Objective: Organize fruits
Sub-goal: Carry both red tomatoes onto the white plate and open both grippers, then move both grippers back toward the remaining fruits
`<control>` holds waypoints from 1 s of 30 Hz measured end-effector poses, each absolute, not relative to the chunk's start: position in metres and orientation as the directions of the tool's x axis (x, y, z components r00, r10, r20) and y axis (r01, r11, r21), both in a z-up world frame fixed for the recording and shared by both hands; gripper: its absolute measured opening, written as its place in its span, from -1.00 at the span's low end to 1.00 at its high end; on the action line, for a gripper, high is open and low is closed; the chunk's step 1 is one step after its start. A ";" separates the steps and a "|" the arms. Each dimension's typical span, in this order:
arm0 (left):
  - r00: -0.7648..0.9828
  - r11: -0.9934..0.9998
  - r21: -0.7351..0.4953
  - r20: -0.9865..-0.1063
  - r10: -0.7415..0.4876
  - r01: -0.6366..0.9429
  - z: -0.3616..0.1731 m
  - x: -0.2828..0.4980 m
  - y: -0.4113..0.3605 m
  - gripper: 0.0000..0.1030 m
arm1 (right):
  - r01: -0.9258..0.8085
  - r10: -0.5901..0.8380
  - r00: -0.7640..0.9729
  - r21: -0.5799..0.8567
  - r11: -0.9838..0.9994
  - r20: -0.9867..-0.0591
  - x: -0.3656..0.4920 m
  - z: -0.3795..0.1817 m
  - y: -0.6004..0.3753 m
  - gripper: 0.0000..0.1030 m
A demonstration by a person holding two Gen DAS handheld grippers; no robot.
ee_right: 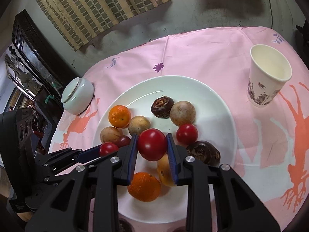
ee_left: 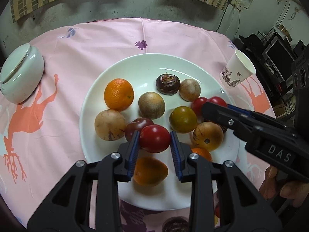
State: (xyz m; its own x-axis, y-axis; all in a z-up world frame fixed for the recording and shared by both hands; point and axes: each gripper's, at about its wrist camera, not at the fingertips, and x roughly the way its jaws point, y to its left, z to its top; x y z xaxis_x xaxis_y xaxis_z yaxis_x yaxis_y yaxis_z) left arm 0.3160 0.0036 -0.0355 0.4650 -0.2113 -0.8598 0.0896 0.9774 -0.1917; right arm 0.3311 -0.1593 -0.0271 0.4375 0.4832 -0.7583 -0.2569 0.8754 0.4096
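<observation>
A white plate point(ee_left: 135, 63) point(ee_right: 193, 89) on the pink cloth holds several fruits. Among them are a mandarin point(ee_left: 118, 94), brown round fruits point(ee_left: 151, 105), a dark water chestnut point(ee_left: 168, 84) and a green-yellow tomato point(ee_left: 183, 119). My left gripper point(ee_left: 154, 133) point(ee_right: 105, 149) is shut on a red tomato point(ee_left: 154, 142) point(ee_right: 108, 148), just above the plate's near left part. My right gripper point(ee_right: 152, 135) point(ee_left: 214, 104) is shut on a larger red tomato point(ee_right: 152, 147) point(ee_left: 217, 100), over the plate's right side. Another red tomato point(ee_right: 187, 134) lies beside it.
A pale lidded bowl point(ee_left: 19, 77) point(ee_right: 78, 98) stands on the cloth left of the plate. A patterned paper cup point(ee_left: 238, 71) point(ee_right: 268, 77) stands to its right. A hand point(ee_left: 280, 185) holds the right gripper's handle. The wall is close behind the table.
</observation>
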 end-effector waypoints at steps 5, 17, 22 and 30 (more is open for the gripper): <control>0.489 0.984 -0.158 -0.854 -0.177 0.080 -0.033 0.317 0.000 0.14 | -0.205 0.452 0.409 0.402 0.892 -0.793 0.336 -0.038 -0.162 -0.37; 0.506 0.989 -0.141 -0.851 -0.139 0.034 -0.016 0.299 0.012 0.57 | -0.194 0.437 0.452 0.393 0.899 -0.777 0.319 -0.023 -0.177 0.24; 0.499 0.987 -0.161 -0.856 -0.135 -0.007 -0.011 0.279 0.022 0.57 | -0.170 0.427 0.453 0.395 0.903 -0.783 0.302 -0.017 -0.190 0.24; 0.472 0.983 -0.177 -0.871 -0.135 -0.046 -0.006 0.232 0.028 0.61 | -0.135 0.407 0.437 0.389 0.911 -0.802 0.256 -0.015 -0.208 0.24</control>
